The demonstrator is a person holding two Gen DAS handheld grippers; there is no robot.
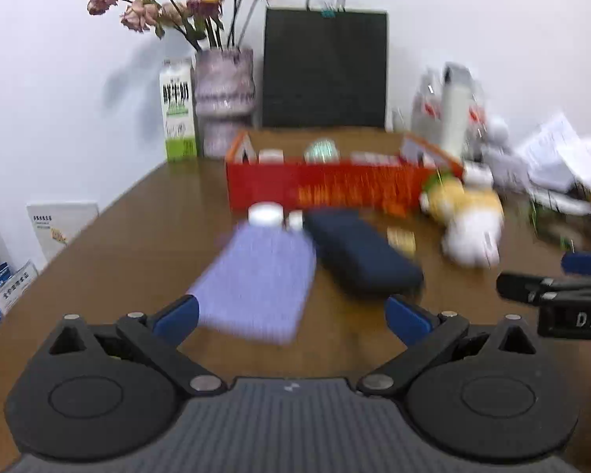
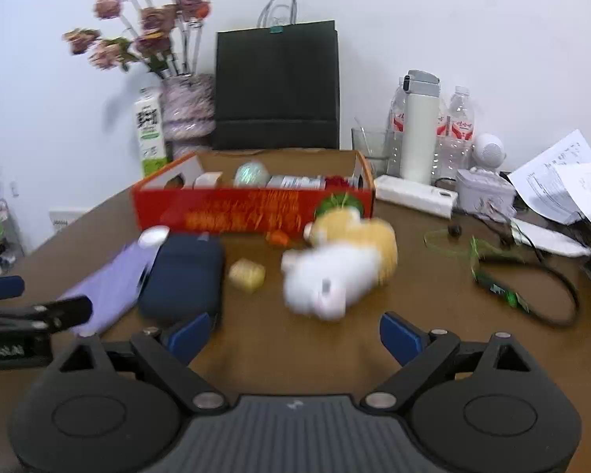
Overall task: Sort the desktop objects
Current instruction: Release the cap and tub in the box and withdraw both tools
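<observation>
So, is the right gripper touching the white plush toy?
Apart. The right wrist view shows bare table between the right gripper and the white plush toy.

On the surface [image 2: 335, 339]: one red box [image 2: 252, 205], one purple notebook [image 2: 110, 280], one navy case [image 2: 185, 272], one plush toy [image 2: 342, 268], two water bottles [image 2: 459, 126], one white flask [image 2: 417, 134], one black bag [image 2: 275, 86].

A lilac notebook [image 1: 256, 280], navy case [image 1: 358, 252] and plush toy [image 2: 342, 272] lie before the red box [image 2: 252, 209].
</observation>
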